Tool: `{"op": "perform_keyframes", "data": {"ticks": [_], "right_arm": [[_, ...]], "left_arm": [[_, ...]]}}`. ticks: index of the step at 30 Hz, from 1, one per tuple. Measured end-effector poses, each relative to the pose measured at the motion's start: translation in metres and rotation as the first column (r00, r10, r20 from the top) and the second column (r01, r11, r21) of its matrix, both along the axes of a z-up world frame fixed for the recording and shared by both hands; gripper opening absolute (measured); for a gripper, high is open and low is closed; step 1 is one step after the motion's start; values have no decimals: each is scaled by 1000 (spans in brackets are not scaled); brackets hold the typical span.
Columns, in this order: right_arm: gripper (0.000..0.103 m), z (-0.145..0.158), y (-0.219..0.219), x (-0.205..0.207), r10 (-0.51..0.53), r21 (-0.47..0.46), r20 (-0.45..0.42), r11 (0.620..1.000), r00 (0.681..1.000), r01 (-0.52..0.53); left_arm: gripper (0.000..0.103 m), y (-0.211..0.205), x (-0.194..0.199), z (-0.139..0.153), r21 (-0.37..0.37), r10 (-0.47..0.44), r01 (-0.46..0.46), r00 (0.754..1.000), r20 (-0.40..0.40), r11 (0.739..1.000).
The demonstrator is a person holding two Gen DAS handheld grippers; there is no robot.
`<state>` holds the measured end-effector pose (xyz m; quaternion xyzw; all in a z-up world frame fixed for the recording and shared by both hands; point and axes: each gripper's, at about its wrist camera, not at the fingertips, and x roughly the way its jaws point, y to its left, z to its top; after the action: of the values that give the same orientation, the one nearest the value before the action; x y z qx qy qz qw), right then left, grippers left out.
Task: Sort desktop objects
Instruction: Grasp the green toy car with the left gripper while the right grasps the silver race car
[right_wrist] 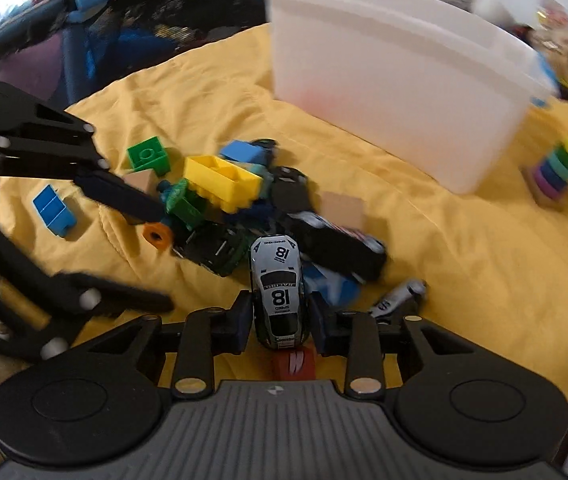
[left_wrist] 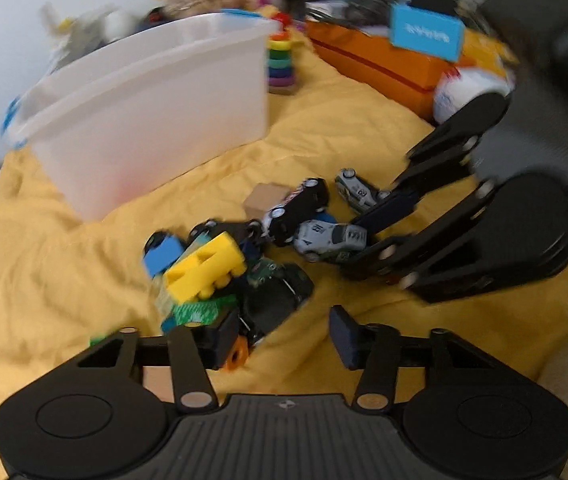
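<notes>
A pile of toy cars and building blocks lies on the yellow cloth. My right gripper is shut on a grey-white race car numbered 18, which also shows in the left wrist view. My left gripper is open over the pile's near edge, by a dark green car and an orange block. A yellow block and a blue block sit in the pile. In the right wrist view the left gripper's fingers reach the pile from the left.
A white plastic bin stands behind the pile. An orange box lies at the back right, with a ring stacker toy between them. A second grey car, a black car and a wooden cube lie nearby. Clutter lines the back.
</notes>
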<state>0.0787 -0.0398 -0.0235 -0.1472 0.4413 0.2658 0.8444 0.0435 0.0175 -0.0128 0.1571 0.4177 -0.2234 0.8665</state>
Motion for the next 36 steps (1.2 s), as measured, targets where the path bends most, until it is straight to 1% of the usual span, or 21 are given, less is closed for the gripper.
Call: {"op": "perform_keyframes", "data": {"ticks": [1,4,6,9,11,13,15,17,20,22,23,24,26,28,29,30,32,33,34,35,36], "right_arm": [[33,2,-7,-3,-22,6,-8,1000,1000,22],[33,5,-27,-10,-89,27,-31,996,996,90],[33,8,-36,-13,-122,51,-46,991,991,124],[33,10,-39,-17,-145,56,-45,987,988,148],[33,10,-37,-18,-145,56,-41,987,989,147],[33,9,-33,-19,-139,59,-41,988,989,141],[33,10,-31,-22,-127,59,-38,990,991,129],[33,13,-28,-26,-106,47,-20,993,994,106],[33,13,-24,-29,-73,52,-29,996,997,75],[33,7,-23,-28,-71,52,-61,996,996,74],[33,4,-23,-27,-74,53,-68,996,995,77],[34,4,-23,-26,-70,53,-69,996,995,74],[35,4,-19,-27,-52,33,-61,998,997,54],[37,3,-16,-29,-35,25,-56,999,998,36],[37,3,-16,-29,-32,34,-56,999,998,34],[37,2,-15,-29,-30,41,-58,999,998,33],[37,1,-11,-28,-21,41,-60,999,998,24],[37,1,-9,-29,-13,39,-60,999,998,16],[37,1,-7,-30,-4,32,-62,999,998,6],[36,1,-5,-31,8,29,-68,1000,998,-6],[36,1,-4,-33,20,31,-74,999,997,-17]], "left_arm": [[40,-5,2,-2,29,-20,20,1000,17,999],[39,-20,7,-11,132,-110,102,992,54,986],[38,-27,8,-18,200,-178,164,983,53,966],[39,-36,5,-25,311,-283,254,958,50,916],[39,-37,5,-25,327,-312,282,949,43,902],[39,-34,10,-23,310,-301,280,953,21,909],[35,-32,10,-20,289,-289,278,957,-7,916],[24,-28,17,-23,251,-249,250,968,-34,935],[23,-14,32,-20,129,-152,162,985,-78,978],[21,-1,40,-15,27,-69,74,986,-151,997],[20,8,41,-11,-53,-36,26,978,-204,998],[20,14,39,-8,-103,-18,-6,971,-237,995],[20,23,30,-5,-172,5,-59,953,-302,983],[20,28,17,-7,-256,-8,-90,932,-361,963],[20,29,13,-11,-271,-10,-101,925,-381,957],[20,28,7,-16,-261,-2,-109,920,-391,959],[25,26,2,-25,-197,40,-121,928,-371,973],[25,26,-2,-25,-184,61,-133,934,-351,974],[33,26,-4,-22,-180,72,-140,938,-339,974],[47,26,-5,-18,-162,91,-147,945,-313,976],[53,26,-8,-13,-127,111,-150,957,-270,981]]}}
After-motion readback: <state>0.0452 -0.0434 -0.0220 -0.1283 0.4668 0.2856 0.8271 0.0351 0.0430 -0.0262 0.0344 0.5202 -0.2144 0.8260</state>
